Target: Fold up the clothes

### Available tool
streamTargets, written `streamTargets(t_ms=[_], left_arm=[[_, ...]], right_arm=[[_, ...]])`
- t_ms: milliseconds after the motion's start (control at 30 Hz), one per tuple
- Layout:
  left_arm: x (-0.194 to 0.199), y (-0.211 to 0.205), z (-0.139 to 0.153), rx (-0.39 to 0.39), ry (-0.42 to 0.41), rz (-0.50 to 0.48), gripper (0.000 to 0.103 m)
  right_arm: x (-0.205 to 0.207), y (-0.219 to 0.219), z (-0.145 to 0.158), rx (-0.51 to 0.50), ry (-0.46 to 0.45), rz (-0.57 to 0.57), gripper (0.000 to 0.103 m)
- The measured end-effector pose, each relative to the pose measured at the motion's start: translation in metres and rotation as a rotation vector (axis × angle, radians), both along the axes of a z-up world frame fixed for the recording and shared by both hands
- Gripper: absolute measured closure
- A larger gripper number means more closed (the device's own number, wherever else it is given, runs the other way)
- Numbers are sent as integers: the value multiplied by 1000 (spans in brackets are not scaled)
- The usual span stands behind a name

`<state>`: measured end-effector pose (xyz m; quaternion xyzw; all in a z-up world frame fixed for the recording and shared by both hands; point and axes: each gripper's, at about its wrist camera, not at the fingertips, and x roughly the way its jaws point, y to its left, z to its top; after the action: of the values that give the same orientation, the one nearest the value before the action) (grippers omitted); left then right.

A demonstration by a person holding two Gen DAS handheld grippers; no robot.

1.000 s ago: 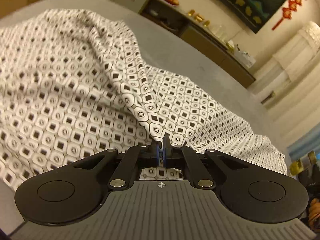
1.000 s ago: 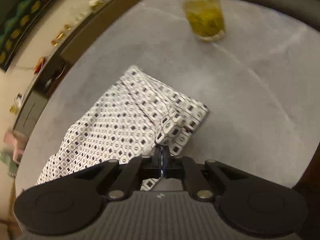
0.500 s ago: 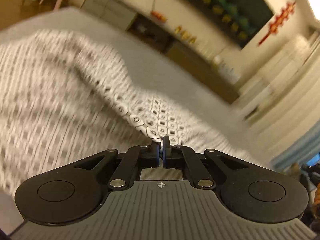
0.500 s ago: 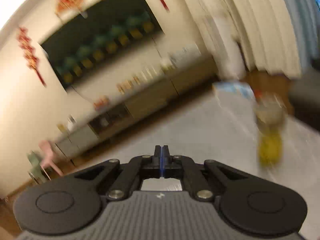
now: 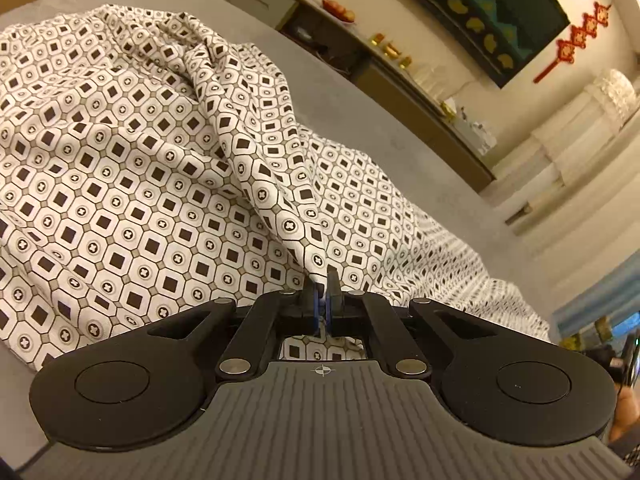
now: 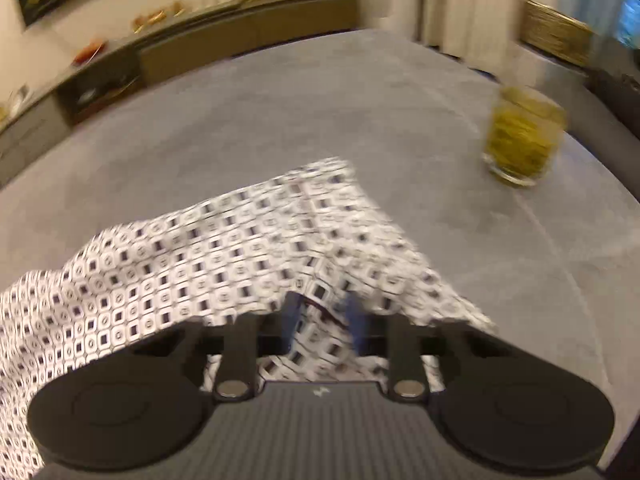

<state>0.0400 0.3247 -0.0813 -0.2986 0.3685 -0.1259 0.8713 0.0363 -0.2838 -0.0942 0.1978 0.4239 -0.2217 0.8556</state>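
Note:
A white garment with a black square-and-ring print [image 5: 168,168] lies rumpled on the grey table [image 5: 360,104]. My left gripper [image 5: 321,286] is shut on a raised ridge of this cloth, which rises to the fingertips. In the right wrist view the same garment [image 6: 224,252] spreads from the lower left to the middle, blurred by motion. My right gripper [image 6: 322,308] is open, its fingers [image 6: 291,312] apart just above the cloth's near edge, holding nothing.
A glass of yellow-green drink [image 6: 522,136] stands on the table at the right, beyond the garment. A long low sideboard [image 5: 404,76] with small items runs along the wall behind the table. Bare grey table surface [image 6: 320,112] lies past the garment.
My right gripper has opened and let go of the cloth after a fast swing upward and back down. My left gripper stays shut on the cloth, which has bunched into higher folds.

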Motion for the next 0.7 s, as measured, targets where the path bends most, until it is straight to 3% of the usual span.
streamTargets(t_ms=[200,300,367,400,433,567,700], left_arm=[[2,1,-7,-19,8,-5,103],[1,1,-10,-24,10,-5,103],[-1,1,-9,-30,8,-3,103],[-2,1,-9,-32,7,-3,103],[-2,1,-8,-32,6,-1,103],[-3,0,-7,-28,4,0,103],[-1,1,-9,-43,17,-2,103]], right_arm=[[-55,-9,18,152,-45,-114,92],[-70,-17,18,246,-60,-187,86],[-76,-22,13,315,-71,-237,73],[-78,-23,12,344,-84,-255,57],[-80,-25,12,368,-98,-271,52],[-87,-34,13,412,-152,-346,52],[-81,-31,14,433,-167,-328,48]])
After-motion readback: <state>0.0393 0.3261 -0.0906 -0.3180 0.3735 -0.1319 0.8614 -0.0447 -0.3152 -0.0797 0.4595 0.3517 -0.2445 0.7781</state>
